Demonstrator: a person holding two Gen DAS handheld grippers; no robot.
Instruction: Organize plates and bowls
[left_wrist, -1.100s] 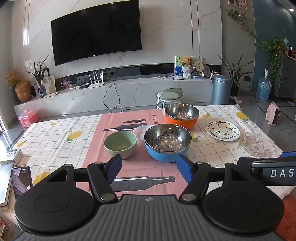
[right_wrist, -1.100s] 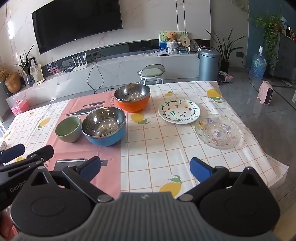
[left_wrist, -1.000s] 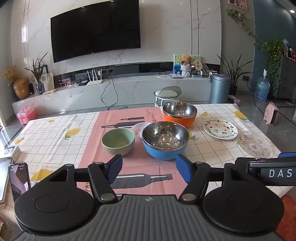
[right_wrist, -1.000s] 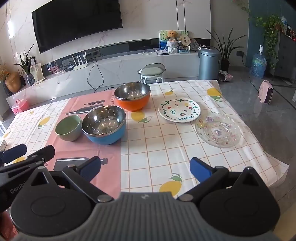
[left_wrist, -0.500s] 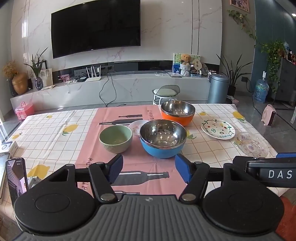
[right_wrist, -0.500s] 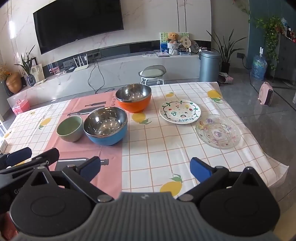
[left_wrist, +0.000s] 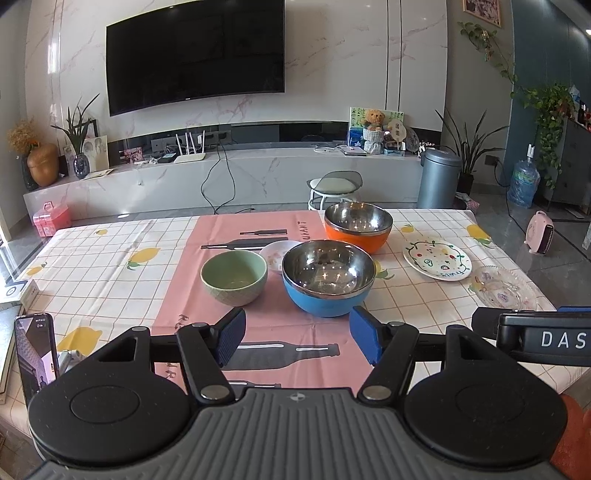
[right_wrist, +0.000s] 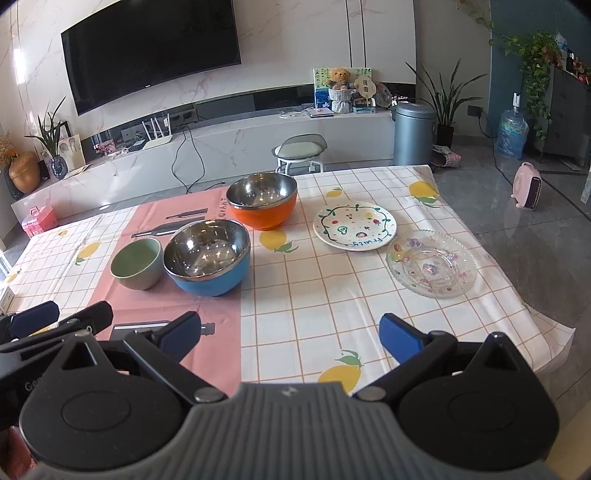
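both tools are hanging wide and empty at the desk's (right_wrist: 332, 317) near edge, the left tool (left_wrist: 297, 334) facing the blue bowl (left_wrist: 328, 282). nesting the green bowl (left_wrist: 233, 277) beside it probably needs a level rim grip.

table (right_wrist: 369, 325) covered by white checked cloth with lemon print, pink panel with bottle graphics down middle. on pink panel: green bowl (right_wrist: 136, 263), just right of it blue bowl with steel inside (right_wrist: 207, 256); small pale dish (left_wrist: 277, 254) behind the two, partly hidden. orange bowl with steel inside (right_wrist: 262, 201) further back at panel's edge. on checked part, right: white painted plate (right_wrist: 354, 225), clear glass plate (right_wrist: 431, 263) nearer, just beside it. phone (left_wrist: 36, 354) upright at near left edge.
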